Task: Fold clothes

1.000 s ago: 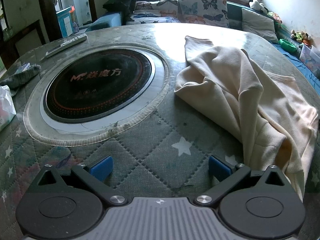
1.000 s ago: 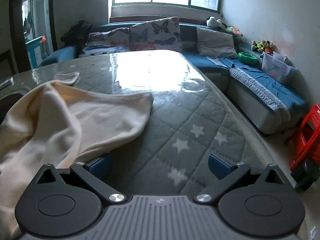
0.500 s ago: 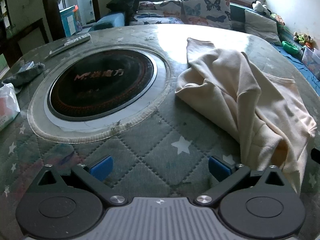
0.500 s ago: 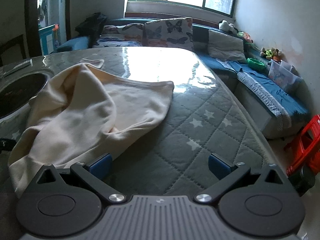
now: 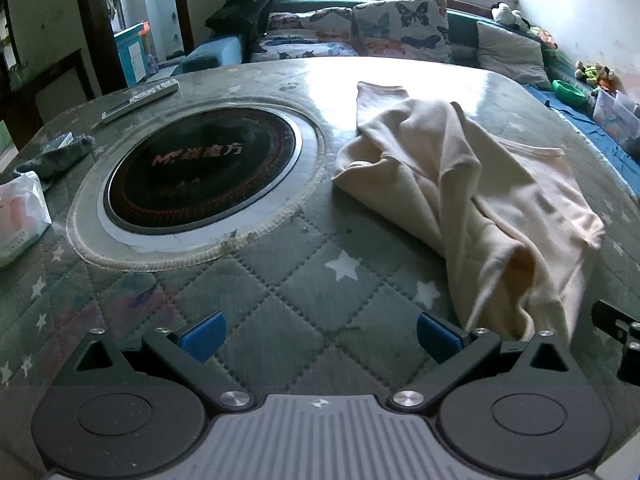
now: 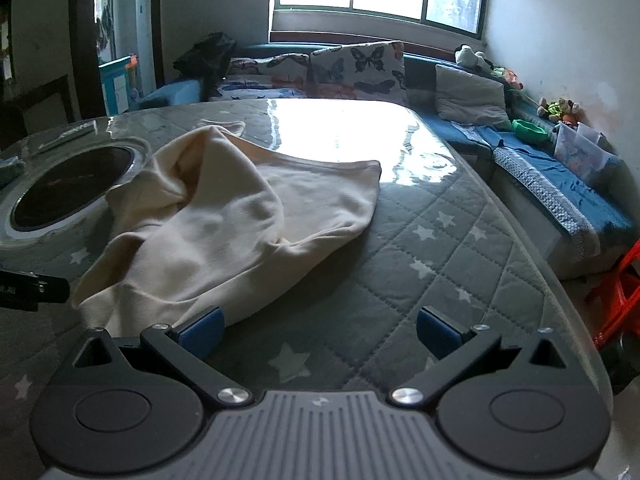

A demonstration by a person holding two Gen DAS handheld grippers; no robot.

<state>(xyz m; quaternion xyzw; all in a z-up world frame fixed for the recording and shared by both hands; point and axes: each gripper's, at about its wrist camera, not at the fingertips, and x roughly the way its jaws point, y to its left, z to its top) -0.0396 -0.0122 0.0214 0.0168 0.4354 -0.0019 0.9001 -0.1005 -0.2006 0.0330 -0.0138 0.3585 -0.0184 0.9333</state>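
Left wrist view: the left hand-held gripper (image 5: 320,336) is held spread and empty over the quilted table (image 5: 280,280); the cream garment (image 5: 480,184) lies crumpled to its right, its near hem hidden behind one finger. Right wrist view: the right hand-held gripper (image 6: 320,330) is likewise spread, the garment (image 6: 224,220) lying by its left finger; contact cannot be determined.

Cream garment (image 5: 472,184) on a grey-green quilted cover (image 5: 304,280)
White stars dot the cover — butterfly-print cushions (image 6: 356,68), blue gripper pads (image 5: 202,334).
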